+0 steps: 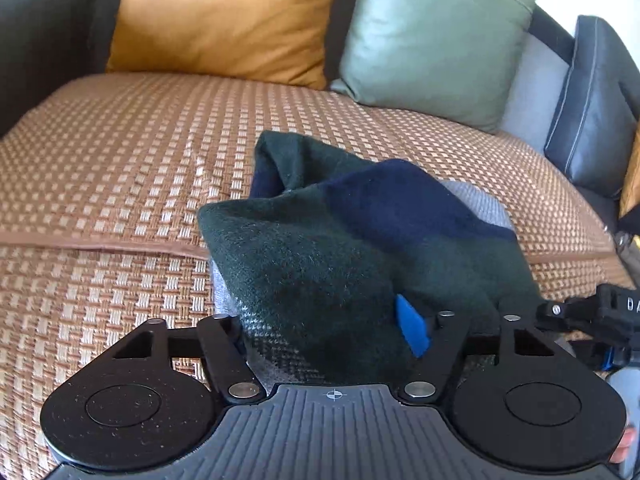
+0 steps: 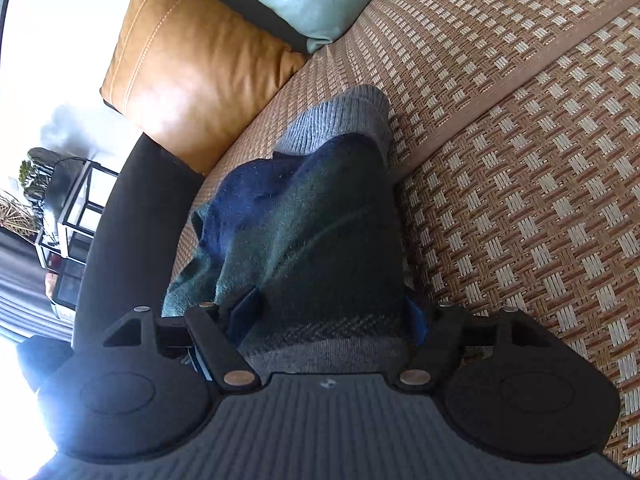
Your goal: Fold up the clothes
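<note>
A knitted garment [image 1: 340, 240] in dark green, navy and grey lies bunched on a woven mat on a sofa. My left gripper [image 1: 332, 332] is shut on its grey-patterned near edge; one blue finger pad [image 1: 412, 330] shows beside the cloth. In the right wrist view the same garment [image 2: 312, 232] runs away from my right gripper [image 2: 328, 320], which is shut on its grey hem, with blue pads on both sides. A grey ribbed cuff [image 2: 340, 120] lies at the far end. My right gripper also shows at the right edge of the left wrist view [image 1: 600, 316].
The woven brown mat [image 1: 120, 168] covers the sofa seat. An ochre cushion [image 1: 224, 20], a green cushion [image 1: 436, 40] and a dark blue cushion [image 1: 592, 112] lean at the back. A dark armrest [image 2: 132, 220] and a glass side table [image 2: 68, 232] stand beyond the seat.
</note>
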A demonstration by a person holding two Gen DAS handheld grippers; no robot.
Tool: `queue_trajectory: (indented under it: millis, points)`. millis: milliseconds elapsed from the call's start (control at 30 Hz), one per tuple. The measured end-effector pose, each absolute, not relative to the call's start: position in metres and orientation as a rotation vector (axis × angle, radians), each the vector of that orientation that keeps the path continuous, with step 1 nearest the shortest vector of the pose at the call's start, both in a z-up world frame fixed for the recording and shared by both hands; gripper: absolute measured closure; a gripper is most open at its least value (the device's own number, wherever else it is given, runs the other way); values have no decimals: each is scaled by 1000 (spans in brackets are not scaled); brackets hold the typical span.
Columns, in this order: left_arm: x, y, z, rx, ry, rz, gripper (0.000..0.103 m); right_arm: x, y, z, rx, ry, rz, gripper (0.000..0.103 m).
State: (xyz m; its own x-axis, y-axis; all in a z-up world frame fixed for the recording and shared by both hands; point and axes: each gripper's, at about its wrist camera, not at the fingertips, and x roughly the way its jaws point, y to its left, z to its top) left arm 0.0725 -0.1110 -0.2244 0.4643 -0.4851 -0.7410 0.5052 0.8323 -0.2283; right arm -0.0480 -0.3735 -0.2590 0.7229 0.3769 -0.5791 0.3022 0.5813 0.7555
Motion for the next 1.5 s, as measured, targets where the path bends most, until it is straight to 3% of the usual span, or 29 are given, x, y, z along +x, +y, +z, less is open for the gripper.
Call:
queue_trajectory:
  millis: [267,433,567,633,800,900,1167,1500]
  points:
    - [76,-108,-228,7,907,-632,39,-41,-368,-260,955,816,16,26]
    - [79,-107,-231,-20,917,-637,28,-37,-365,-260,950,828,-2,24]
    - [81,-104,-235,-39,917,-641,27,-34,-362,-260,939,834,-18,23]
    - [81,-103,-236,-34,910,-649,38,-32,-360,-260,934,838,-17,25]
    - [78,-99,-230,-53,895,-675,69,-32,-360,-254,917,837,0,52]
    - [73,-98,-222,-64,896,-667,78,-31,-354,-238,854,813,10,61]
    - [61,-136,-170,-67,827,-673,81,-38,-383,-182,750,685,99,63]
    - [99,-300,-119,-120,695,-743,80,-24,-519,-117,599,519,17,63]
